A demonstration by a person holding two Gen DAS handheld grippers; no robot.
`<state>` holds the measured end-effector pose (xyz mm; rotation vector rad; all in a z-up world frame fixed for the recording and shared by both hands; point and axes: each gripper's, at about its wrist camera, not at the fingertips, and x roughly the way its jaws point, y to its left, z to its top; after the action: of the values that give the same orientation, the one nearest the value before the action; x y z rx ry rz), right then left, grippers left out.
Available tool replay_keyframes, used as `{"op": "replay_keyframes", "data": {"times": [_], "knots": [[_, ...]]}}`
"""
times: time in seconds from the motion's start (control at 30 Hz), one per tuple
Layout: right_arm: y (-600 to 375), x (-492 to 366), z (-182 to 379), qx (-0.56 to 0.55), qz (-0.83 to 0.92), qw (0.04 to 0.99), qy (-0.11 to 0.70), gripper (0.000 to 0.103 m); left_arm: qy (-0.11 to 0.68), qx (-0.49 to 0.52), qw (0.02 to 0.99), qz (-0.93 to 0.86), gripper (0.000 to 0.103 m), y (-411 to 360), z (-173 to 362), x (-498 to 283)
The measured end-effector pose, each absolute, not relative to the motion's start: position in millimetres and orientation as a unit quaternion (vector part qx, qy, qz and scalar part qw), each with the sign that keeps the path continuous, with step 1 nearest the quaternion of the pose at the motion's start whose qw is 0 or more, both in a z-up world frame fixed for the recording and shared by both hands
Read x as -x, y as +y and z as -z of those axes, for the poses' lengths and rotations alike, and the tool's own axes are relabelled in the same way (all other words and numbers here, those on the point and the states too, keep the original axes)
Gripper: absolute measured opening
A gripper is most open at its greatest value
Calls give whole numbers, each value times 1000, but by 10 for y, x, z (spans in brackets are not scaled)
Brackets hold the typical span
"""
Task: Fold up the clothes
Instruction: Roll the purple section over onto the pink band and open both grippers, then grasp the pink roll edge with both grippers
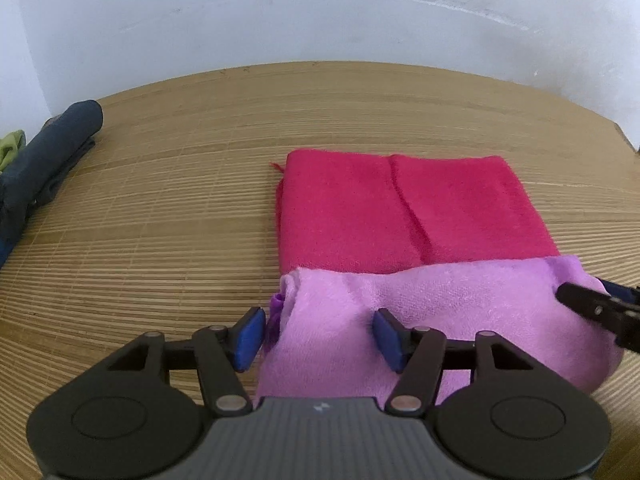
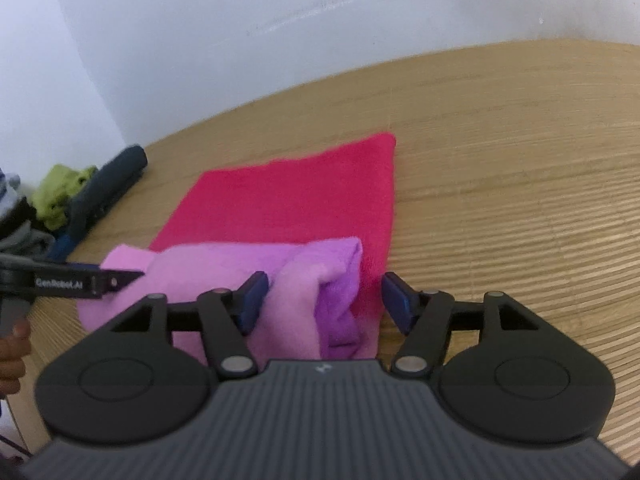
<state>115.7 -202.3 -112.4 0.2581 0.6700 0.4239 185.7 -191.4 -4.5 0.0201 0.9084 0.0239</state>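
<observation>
A lilac fleece cloth, folded into a thick band, lies across the near edge of a flat folded red cloth on the bamboo mat. My left gripper is open over the band's left end; its pads straddle that end without pinching it. My right gripper is open at the band's right end. Its left pad sits beside the fabric and its right pad is apart from it. Each gripper shows in the other's view: the right gripper, the left gripper. The red cloth stretches away behind.
A rolled dark blue garment and a green cloth lie at the mat's far left, near the white wall. The same pile shows in the right wrist view, with a person's hand at the left edge. Bamboo mat surrounds the cloths.
</observation>
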Motion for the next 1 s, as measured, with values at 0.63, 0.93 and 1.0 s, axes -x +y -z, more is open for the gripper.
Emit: {"op": "replay_keyframes", "data": {"times": [0.63,0.93,1.0], "knots": [[-1952,-380,921,18,-212,912,350,65,449,-94,886,72,59,-1608,-209,-1145],[-1845,-484,1030,-9,-196,904,381,65,475,-105,869,90,60,-1676,183,-1196],[-1840,-517,1050,-20,-195,903,381,65,469,-108,873,87,60,-1713,218,-1238]]}}
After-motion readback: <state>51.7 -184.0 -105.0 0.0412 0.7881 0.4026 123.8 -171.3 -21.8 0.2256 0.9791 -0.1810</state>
